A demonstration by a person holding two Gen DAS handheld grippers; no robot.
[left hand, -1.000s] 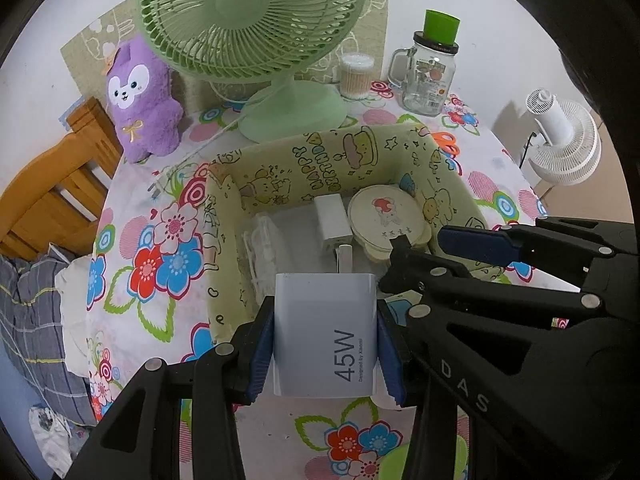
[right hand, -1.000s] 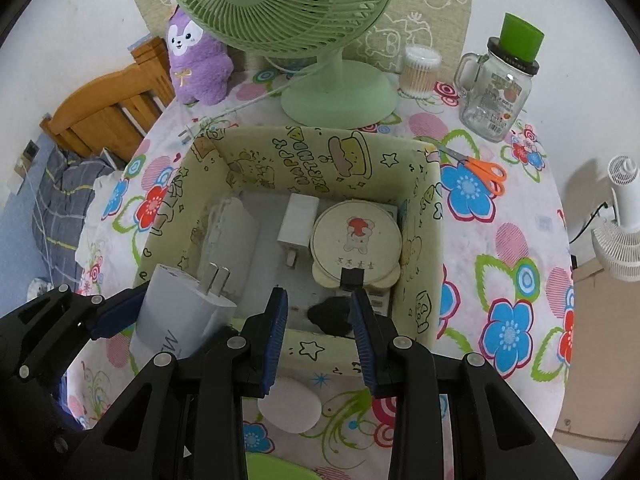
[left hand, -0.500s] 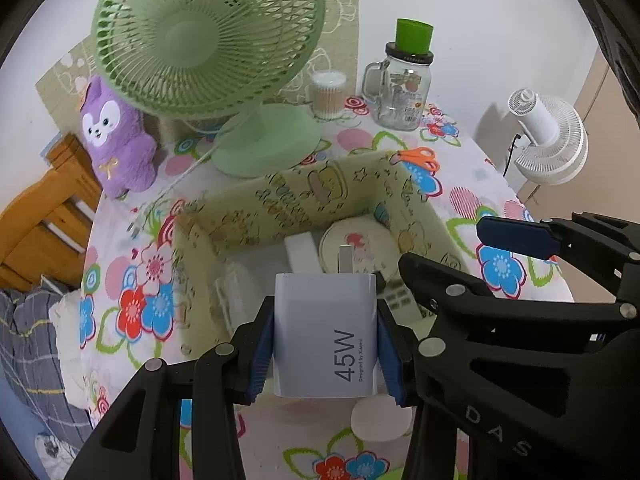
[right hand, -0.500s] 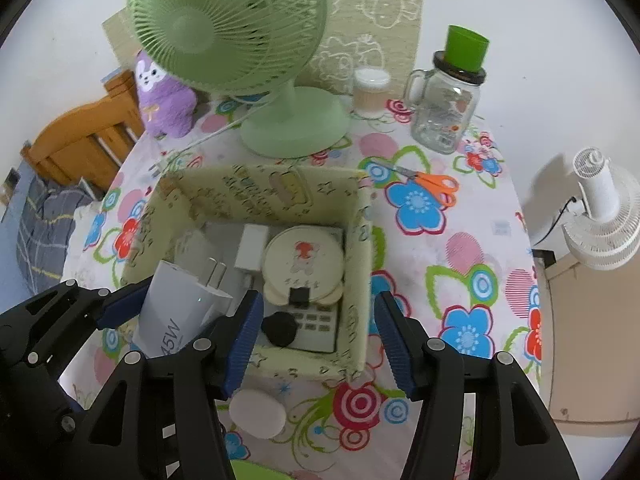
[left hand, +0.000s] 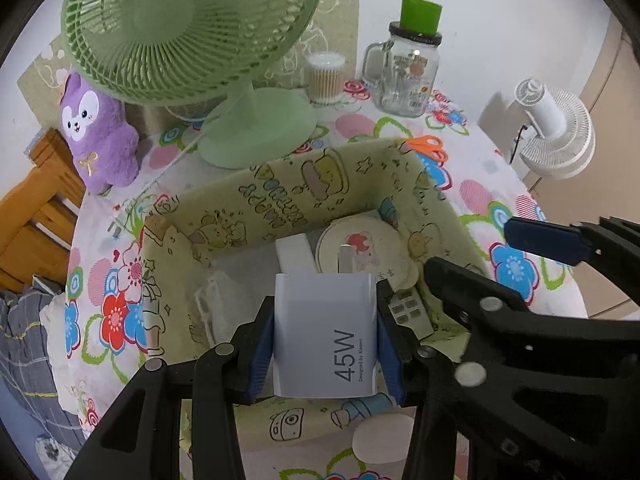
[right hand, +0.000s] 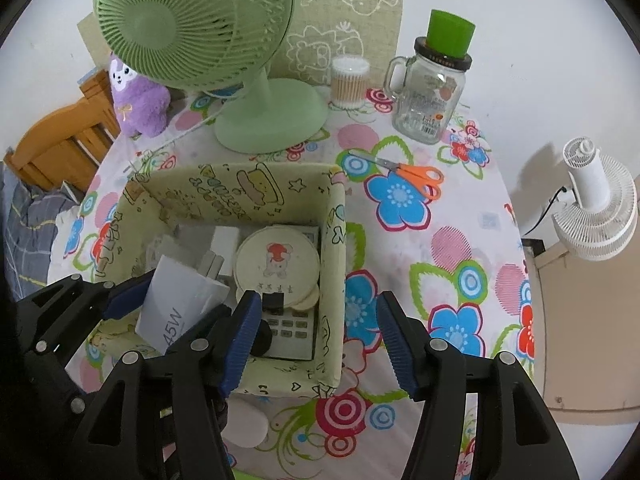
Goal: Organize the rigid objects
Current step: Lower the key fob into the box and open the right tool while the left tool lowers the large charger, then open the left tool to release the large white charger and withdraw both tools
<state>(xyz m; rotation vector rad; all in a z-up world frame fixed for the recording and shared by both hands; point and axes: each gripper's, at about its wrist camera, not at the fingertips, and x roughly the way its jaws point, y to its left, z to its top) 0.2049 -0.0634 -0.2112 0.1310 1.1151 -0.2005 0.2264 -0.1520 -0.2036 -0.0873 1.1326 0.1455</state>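
Charger (left hand: 325, 336) in left tool (left hand: 324, 340) — above basket (left hand: 280, 188)

- A home, most likely a bedroom corner or small living room.
- The desk (right hand: 472, 216) wears a bright flower-print cloth, a household covering.
- On it stand a green desk fan (right hand: 208, 40), a purple plush toy (right hand: 138, 100), a glass mug jar with green lid (right hand: 434, 92) and a tub of cotton swabs (right hand: 349, 80).
- Orange-handled scissors (right hand: 412, 174) lie near a cartoon-print fabric storage box (right hand: 336, 264).
- A wooden chair (right hand: 56, 148) and grey checked bedding (right hand: 20, 216) sit alongside; a white fan (right hand: 596, 204) stands by the wall.
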